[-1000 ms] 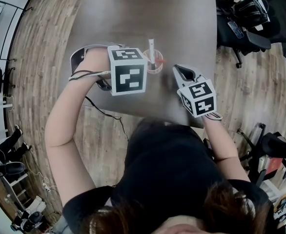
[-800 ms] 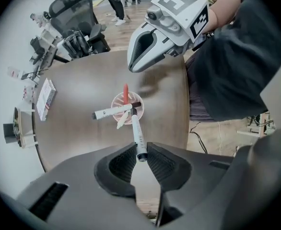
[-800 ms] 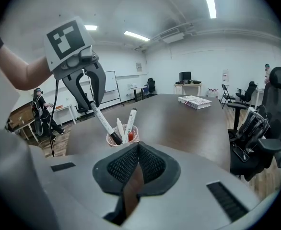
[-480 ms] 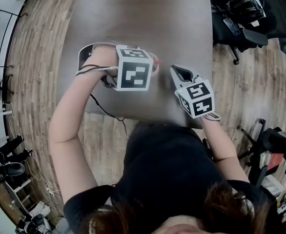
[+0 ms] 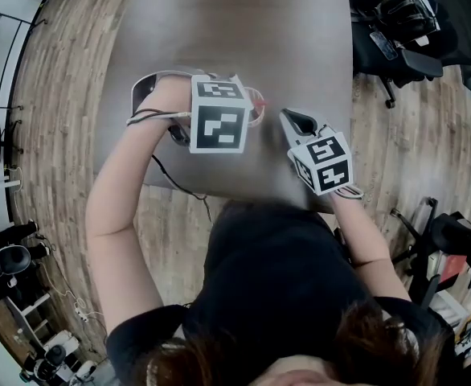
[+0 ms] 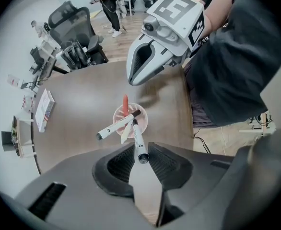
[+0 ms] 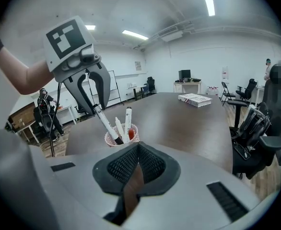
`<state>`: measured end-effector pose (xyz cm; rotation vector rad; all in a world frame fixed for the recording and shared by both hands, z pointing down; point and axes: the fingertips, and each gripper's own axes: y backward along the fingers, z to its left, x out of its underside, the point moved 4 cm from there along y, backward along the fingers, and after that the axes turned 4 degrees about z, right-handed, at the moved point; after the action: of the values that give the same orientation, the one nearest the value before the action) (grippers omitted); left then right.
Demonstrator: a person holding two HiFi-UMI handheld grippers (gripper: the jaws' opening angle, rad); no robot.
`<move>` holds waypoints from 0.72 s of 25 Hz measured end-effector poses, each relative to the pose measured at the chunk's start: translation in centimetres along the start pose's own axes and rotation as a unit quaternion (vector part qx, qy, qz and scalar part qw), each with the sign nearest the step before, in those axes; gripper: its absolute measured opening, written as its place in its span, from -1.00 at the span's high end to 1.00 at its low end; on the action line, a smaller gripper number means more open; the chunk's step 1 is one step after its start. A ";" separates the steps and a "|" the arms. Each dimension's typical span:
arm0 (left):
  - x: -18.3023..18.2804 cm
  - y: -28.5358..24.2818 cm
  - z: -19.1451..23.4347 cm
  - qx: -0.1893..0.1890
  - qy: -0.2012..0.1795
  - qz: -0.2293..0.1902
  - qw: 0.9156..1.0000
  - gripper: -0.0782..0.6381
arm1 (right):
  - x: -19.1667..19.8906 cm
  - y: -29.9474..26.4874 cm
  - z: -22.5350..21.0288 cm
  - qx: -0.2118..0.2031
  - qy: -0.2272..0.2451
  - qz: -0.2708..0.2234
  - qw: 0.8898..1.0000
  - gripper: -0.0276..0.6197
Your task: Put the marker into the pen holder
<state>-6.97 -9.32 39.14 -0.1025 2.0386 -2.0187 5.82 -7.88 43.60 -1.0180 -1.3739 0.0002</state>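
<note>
Four pens (image 6: 114, 127) counted in pen holder (image 6: 115, 119), masked overhead by left gripper (image 6: 140, 163) with fingers just opened, loose round marker (image 6: 137, 140); right gripper (image 6: 132, 79) fingers together, empty.

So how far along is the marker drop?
Done: the marker's tip sits inside the pen holder, beside the other pens. In hand: the left gripper's fingers have just been opening, the marker's upper end between them, apparently loose. Left: let it settle and lift clear. The right gripper is shut and empty.
</note>
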 end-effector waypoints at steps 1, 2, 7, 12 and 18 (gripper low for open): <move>0.0 0.0 0.0 -0.003 0.002 -0.003 1.000 0.47 | 0.0 0.0 0.1 -0.001 0.001 0.000 1.000 0.86; 0.1 0.0 0.0 -0.005 0.005 -0.006 1.000 0.45 | -0.1 0.0 0.2 -0.001 0.001 0.000 1.000 0.86; -0.5 0.6 0.8 -0.043 0.031 -0.054 0.997 0.46 | 0.2 0.0 0.2 -0.003 0.001 0.001 1.000 0.86; -0.9 1.8 1.4 -0.069 0.066 -0.123 0.988 0.52 | 0.2 0.1 0.6 -0.005 0.005 0.001 1.000 0.86; 0.7 4.2 2.0 -0.110 0.184 -0.254 0.943 0.59 | 0.3 0.4 0.5 -0.004 0.006 0.000 1.000 0.86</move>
<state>-6.60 -11.35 34.88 -0.3502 2.6992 -2.2158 5.70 -7.16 43.49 -1.0226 -1.3650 -0.0115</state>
